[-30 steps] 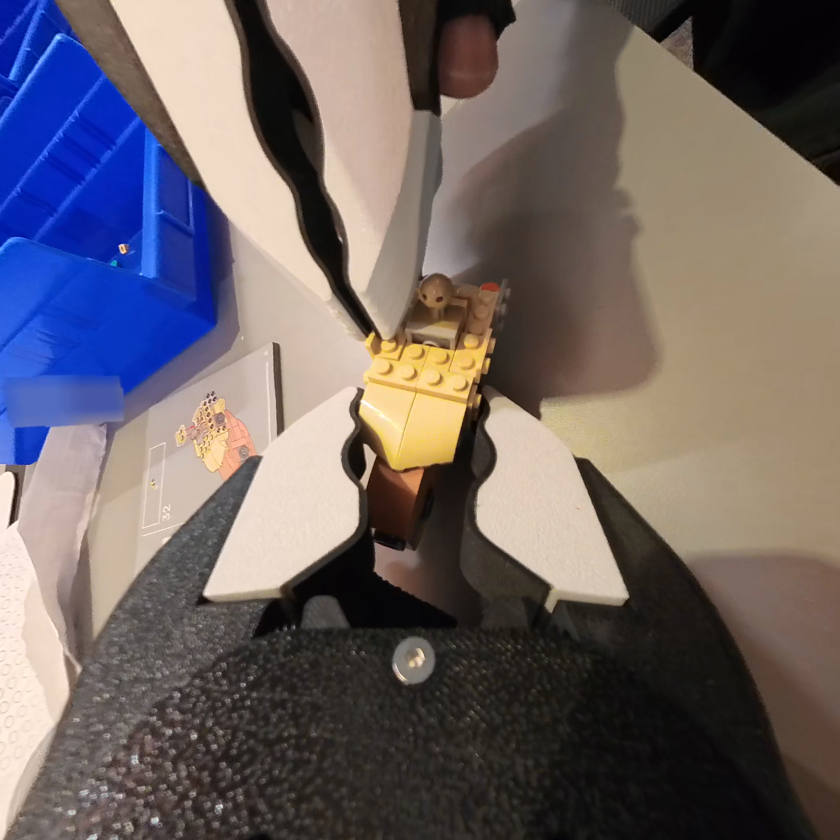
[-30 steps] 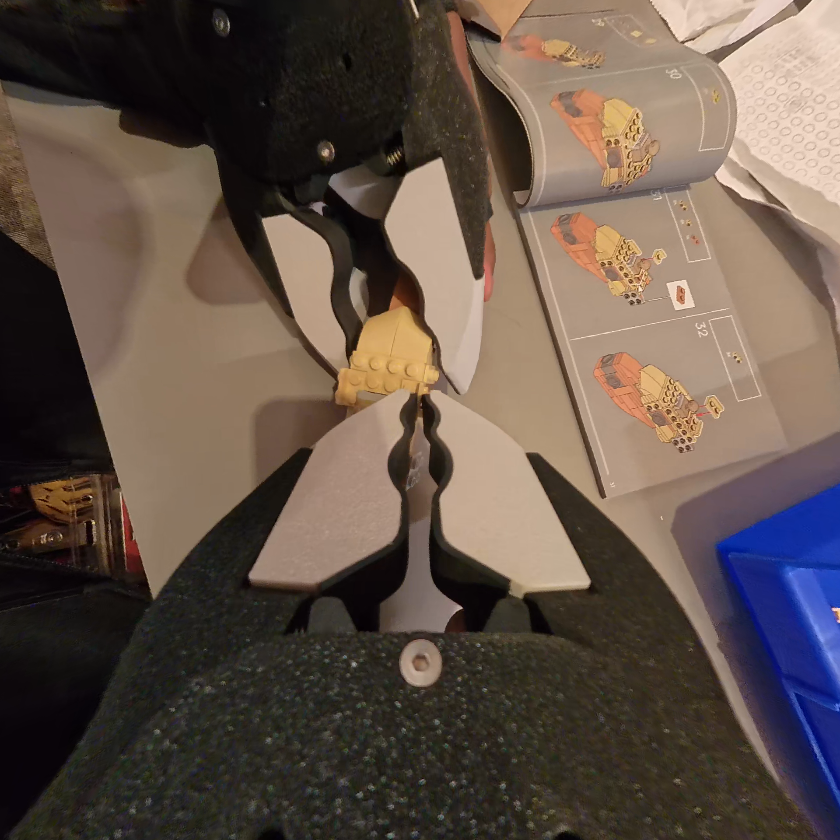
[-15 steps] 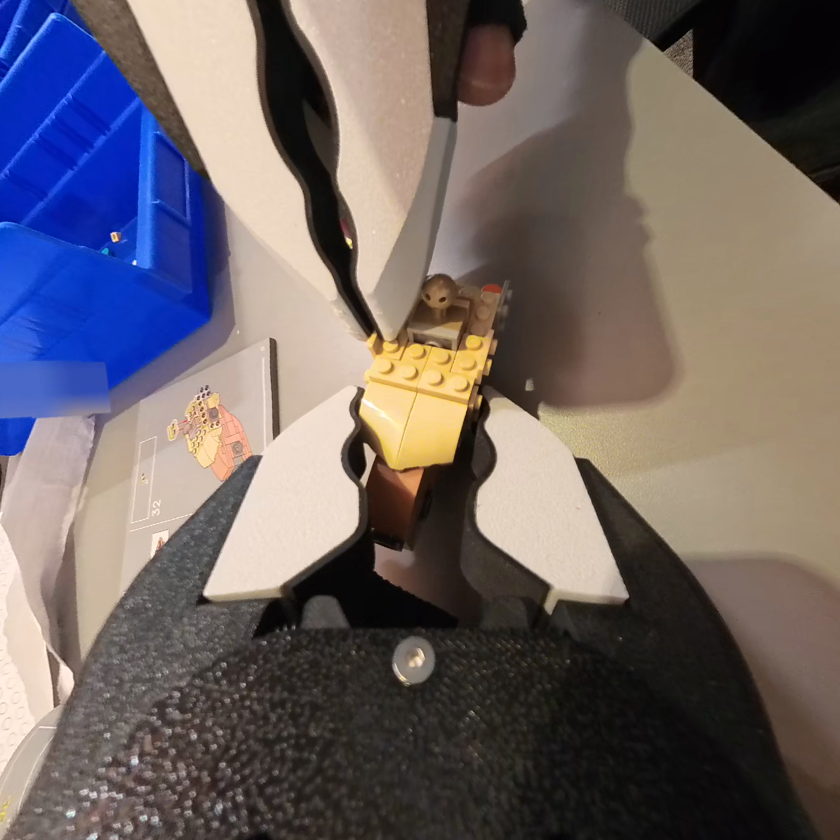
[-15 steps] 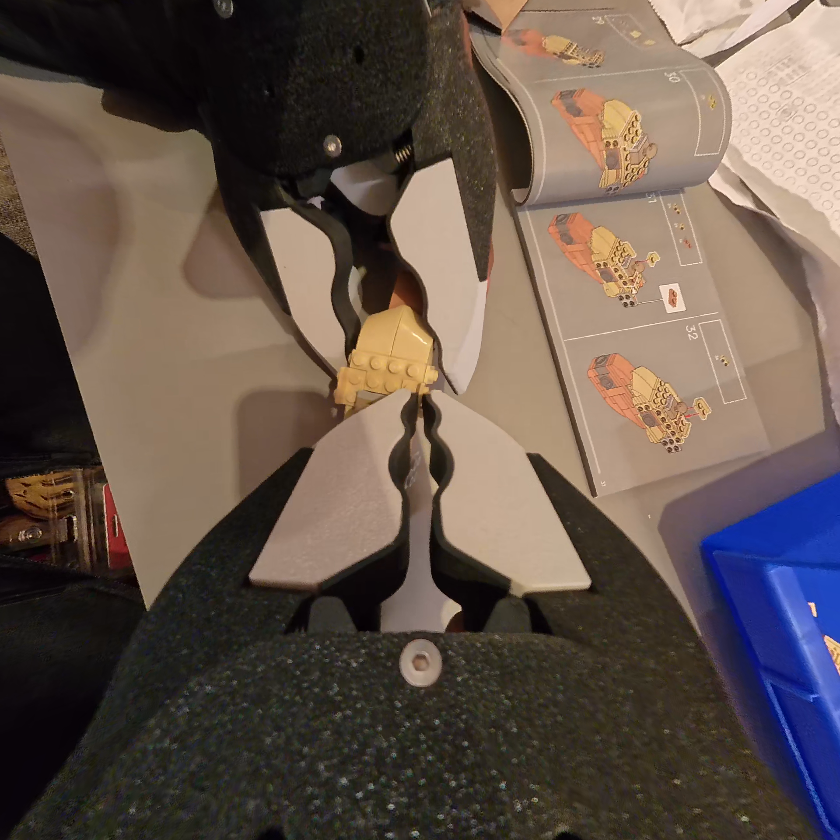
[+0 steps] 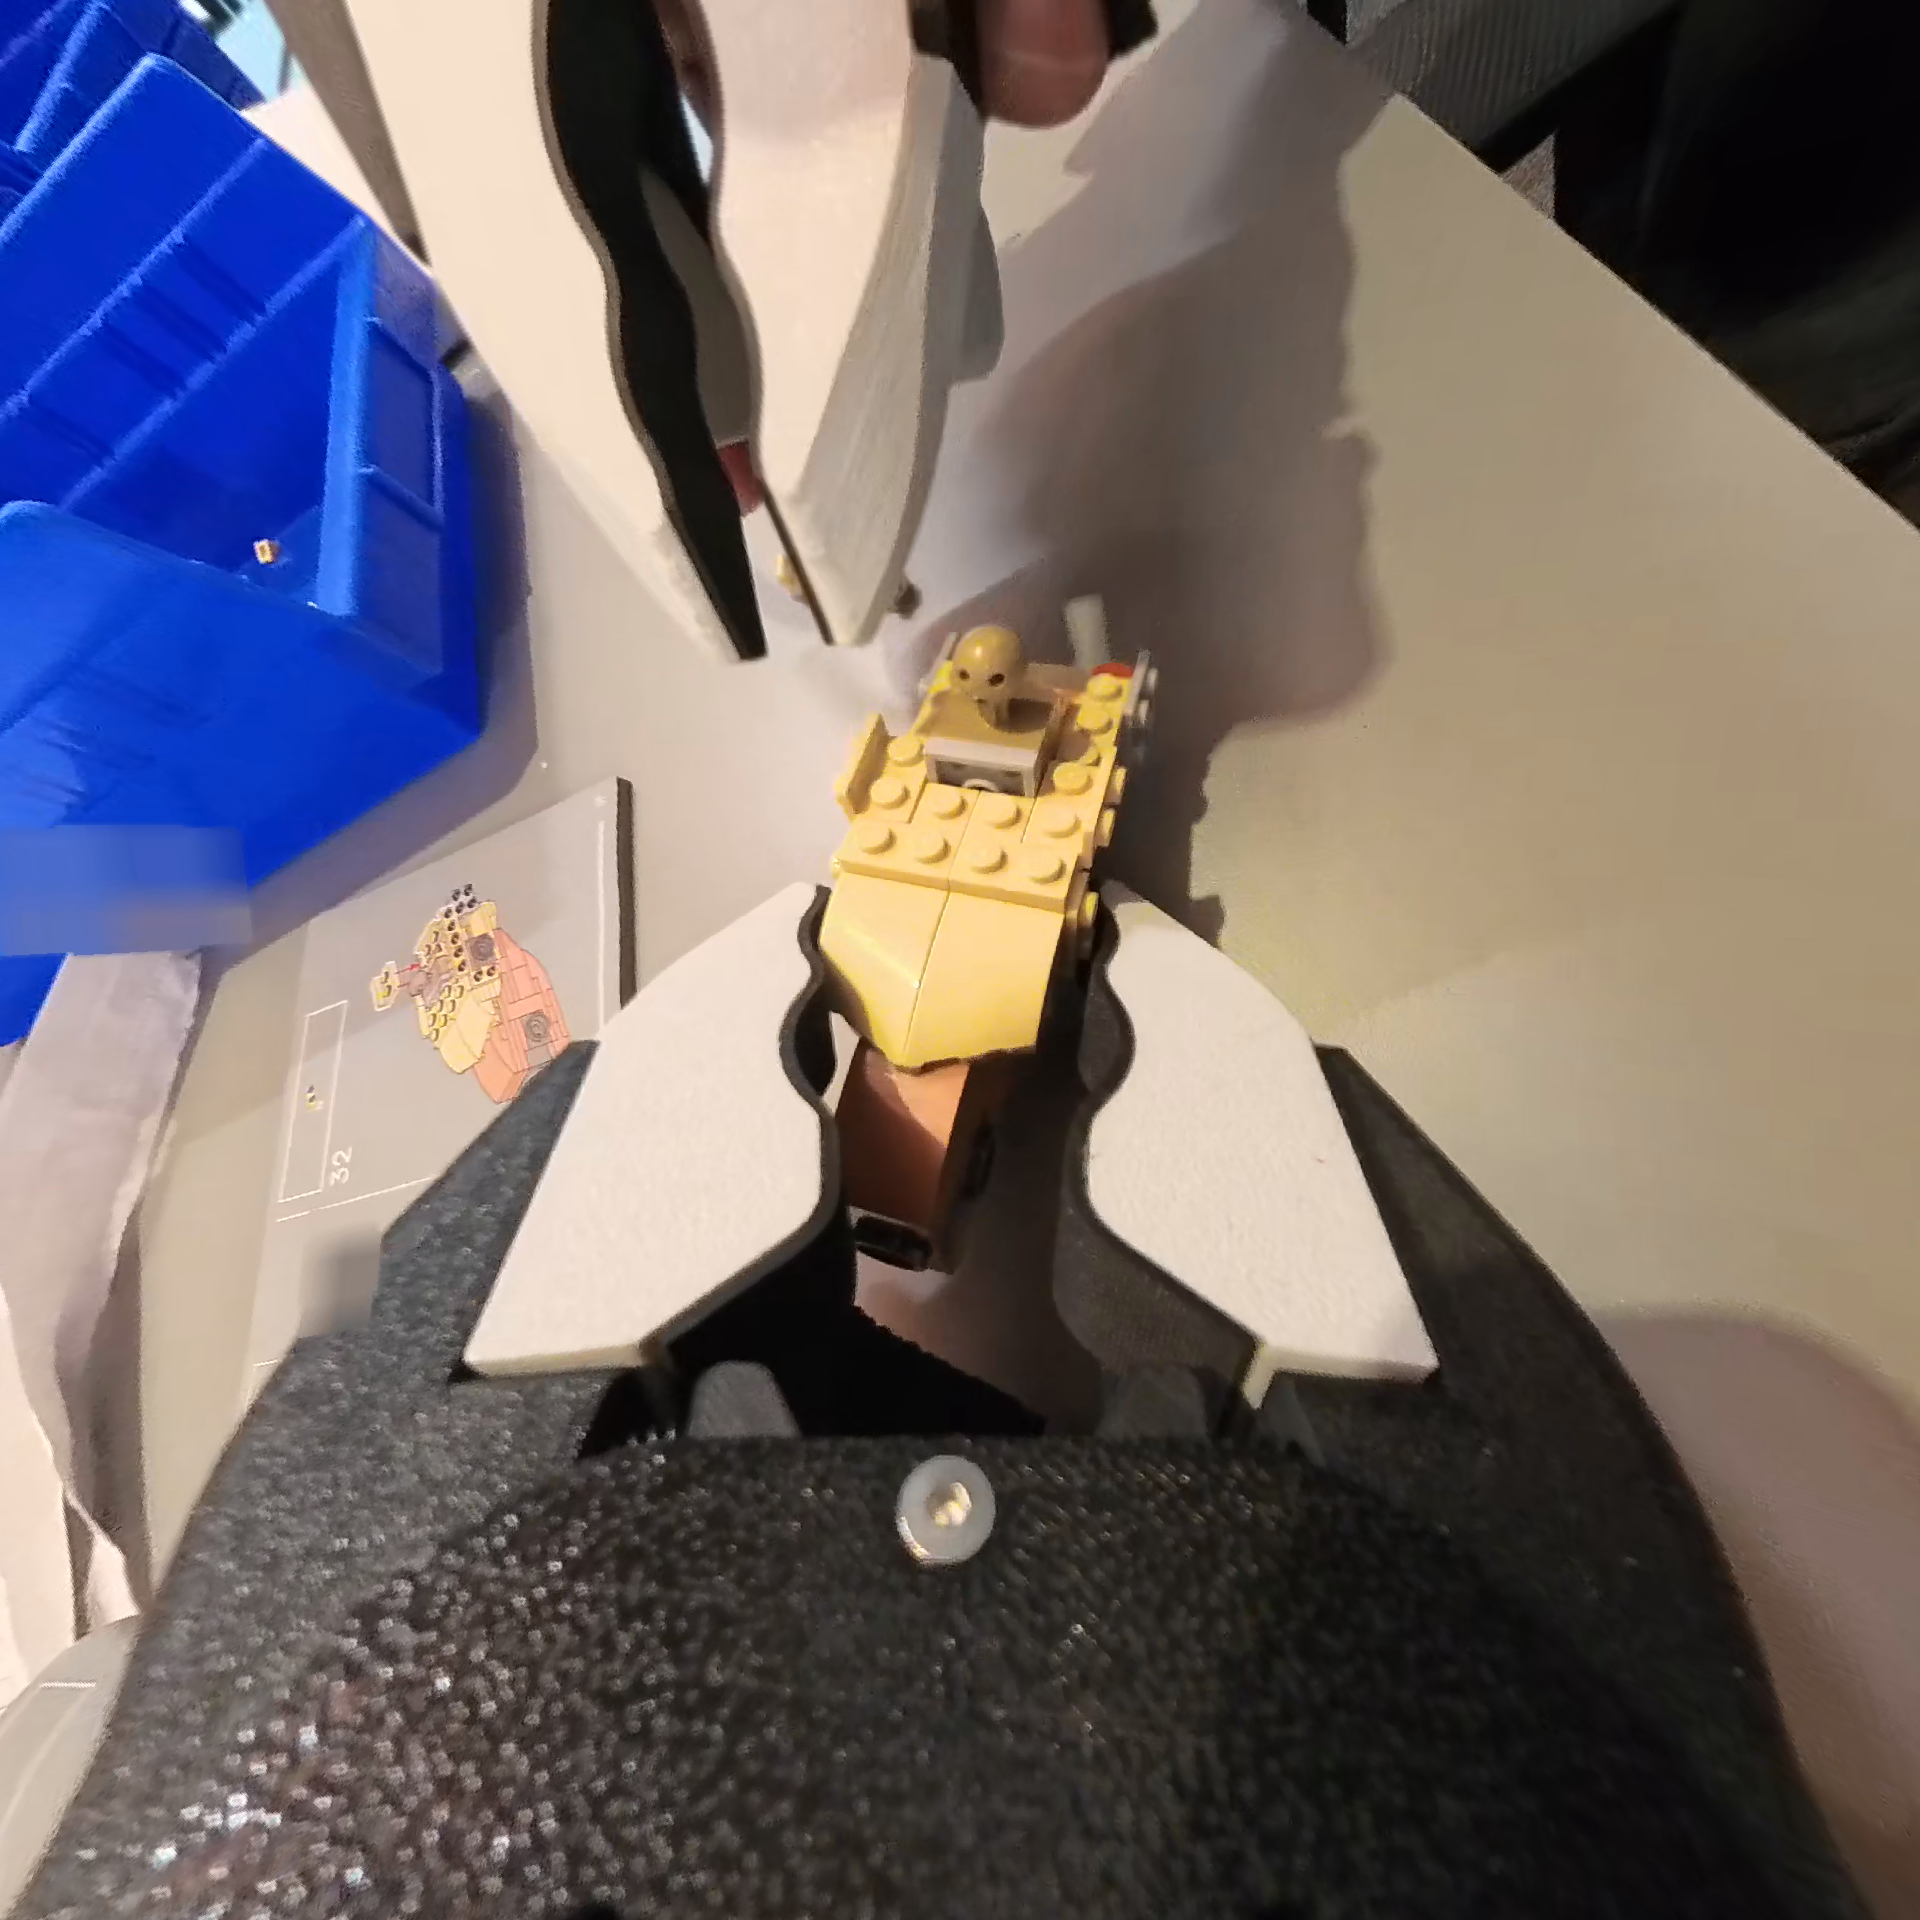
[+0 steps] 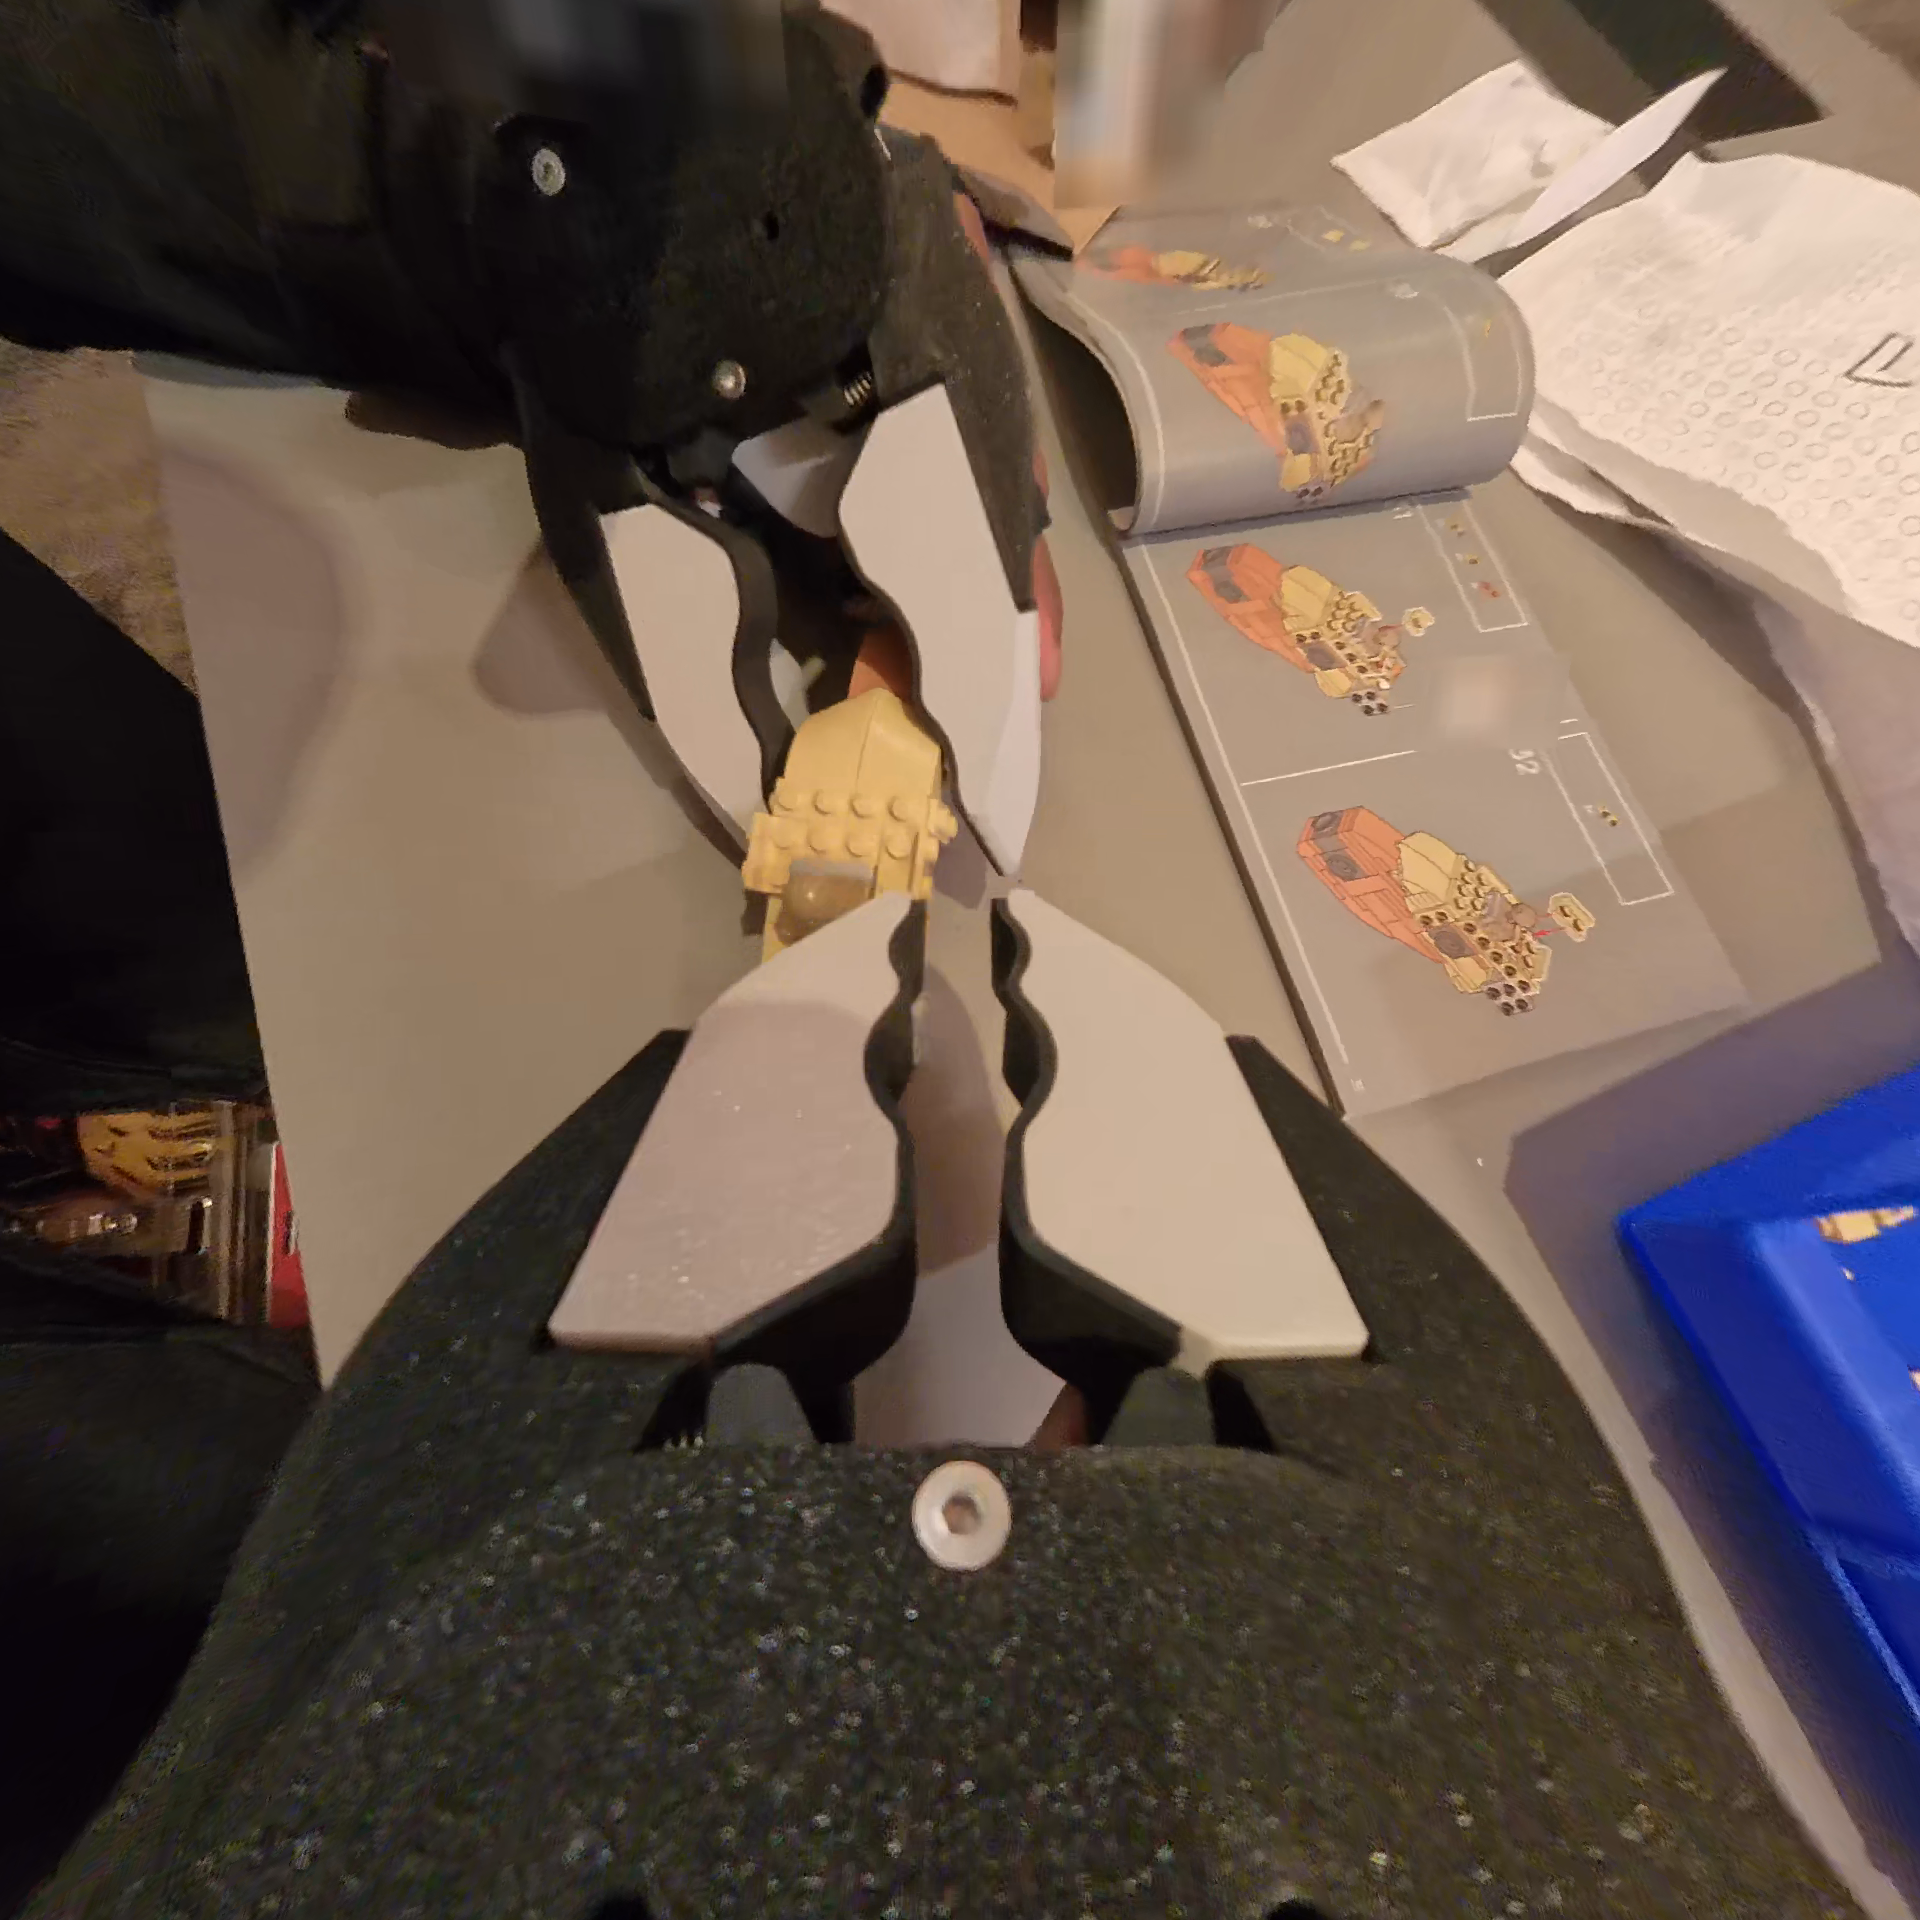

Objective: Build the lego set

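My left gripper [image 5: 956,914] is shut on a tan and brown lego model [image 5: 956,831] and holds it just above the pale table [image 5: 1507,727]. The model has studded tan plates on top, a small tan round-headed figure at its far end and a brown block between my fingers. My right gripper [image 6: 954,914] is slightly open and empty, its tips just short of the model [image 6: 852,790]. In the left wrist view the right gripper [image 5: 805,623] hangs above and beyond the model, apart from it. The left gripper [image 6: 883,831] also shows in the right wrist view.
An open grey instruction booklet [image 6: 1434,831] lies to the right of the model and shows in the left wrist view [image 5: 457,1018]. A blue parts bin [image 5: 208,520] stands beside it, at lower right in the right wrist view [image 6: 1787,1351]. White dotted paper [image 6: 1714,364] lies beyond the booklet. Some 5 cm of space lies between my two pairs of fingers.
My right gripper was shut with its tips on the model's top; it has opened a little and drawn back. The left gripper still holds the model.
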Available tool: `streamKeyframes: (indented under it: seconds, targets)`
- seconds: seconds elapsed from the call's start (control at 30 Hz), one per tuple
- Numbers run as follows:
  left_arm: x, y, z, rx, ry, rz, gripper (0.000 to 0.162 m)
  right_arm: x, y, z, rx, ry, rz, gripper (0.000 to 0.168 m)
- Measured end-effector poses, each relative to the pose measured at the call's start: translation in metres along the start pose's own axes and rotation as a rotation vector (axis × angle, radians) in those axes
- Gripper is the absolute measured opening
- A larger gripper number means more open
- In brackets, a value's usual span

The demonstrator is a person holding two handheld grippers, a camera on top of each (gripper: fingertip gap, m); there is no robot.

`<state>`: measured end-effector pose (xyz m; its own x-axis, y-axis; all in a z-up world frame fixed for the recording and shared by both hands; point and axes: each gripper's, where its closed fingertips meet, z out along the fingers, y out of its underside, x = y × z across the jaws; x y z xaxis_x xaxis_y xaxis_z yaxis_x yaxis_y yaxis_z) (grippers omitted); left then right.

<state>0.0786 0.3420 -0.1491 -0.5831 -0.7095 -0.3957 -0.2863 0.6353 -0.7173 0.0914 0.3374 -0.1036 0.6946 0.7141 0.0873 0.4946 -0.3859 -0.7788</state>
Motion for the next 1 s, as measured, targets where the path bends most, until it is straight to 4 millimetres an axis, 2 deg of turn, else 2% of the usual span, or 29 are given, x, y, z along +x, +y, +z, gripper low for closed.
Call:
streamKeyframes:
  seconds: [0.53,1.0]
  targets:
    - [0.000,-0.001,0.000,0.012,0.001,-0.009,0.045,-0.004,0.001,0.009,0.174,0.018,-0.013,0.011]
    - [0.002,-0.001,0.000,0.007,0.007,0.001,0.045,-0.009,0.005,0.012,0.188,-0.017,0.000,0.004]
